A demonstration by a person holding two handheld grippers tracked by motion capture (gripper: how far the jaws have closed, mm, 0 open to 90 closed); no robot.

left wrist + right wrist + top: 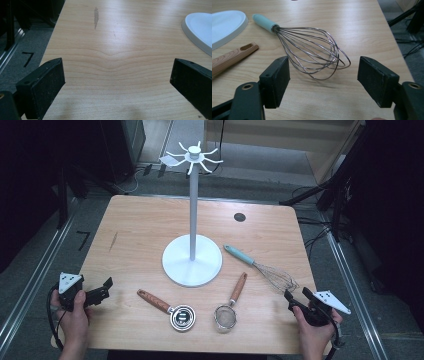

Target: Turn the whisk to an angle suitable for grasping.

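Note:
A white hook stand (pixel 192 210) rises from a round base (pixel 175 265) at the table's middle. A wire whisk (pixel 272 275) with a teal handle lies right of it; its wires (pixel 312 51) sit just ahead of my right gripper (pixel 323 72), which is open and holds nothing. Near the front edge lie a small strainer (pixel 226 316) and a metal measuring cup (pixel 182 316), both with wooden handles. My left gripper (pixel 105 288) is open at the table's front left corner, over bare wood (pixel 117 72). My right gripper (pixel 296 295) is at the front right.
The stand's base edge (pixel 200 30) lies far right of the left jaws. The strainer's wooden handle (pixel 232 56) and the base (pixel 224 25) lie left of the right jaws. A dark round plug (pixel 239 217) sits in the tabletop at the back right. Grey floor surrounds the table (pixel 135 220).

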